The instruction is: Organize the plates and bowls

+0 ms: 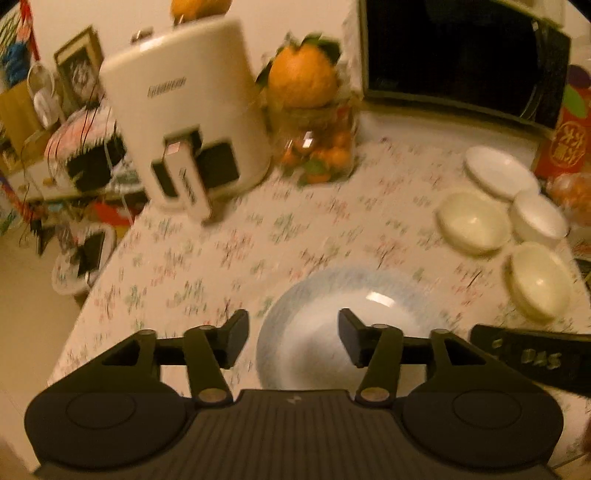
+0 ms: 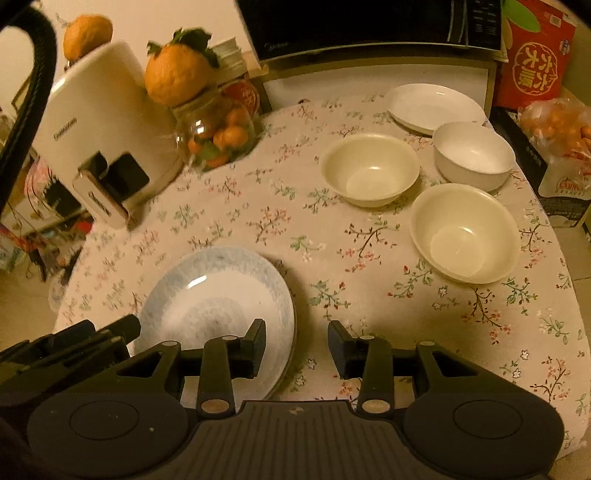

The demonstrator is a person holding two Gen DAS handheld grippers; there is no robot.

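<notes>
Black left tool [image 1: 293,341] (brass-coloured pivot screws), ribbed base.

Warm, yellowish light everywhere. At centre, a table [image 2: 258,221] under a floral cloth. In upper left, a white appliance [image 2: 99,122] beside a jar [image 2: 218,136] of oranges. At top, a dark microwave [image 2: 369,26] against a pale wall [image 1: 295,18]. At upper right, a red box [image 2: 535,55]. At lower left, beige floor [image 1: 26,295].

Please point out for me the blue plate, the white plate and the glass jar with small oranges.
blue plate [image 2: 218,299]: right wrist view, on its inner surface.
white plate [image 2: 436,105]: right wrist view, on its centre.
glass jar [image 2: 218,133]: right wrist view, on its glass wall.
</notes>
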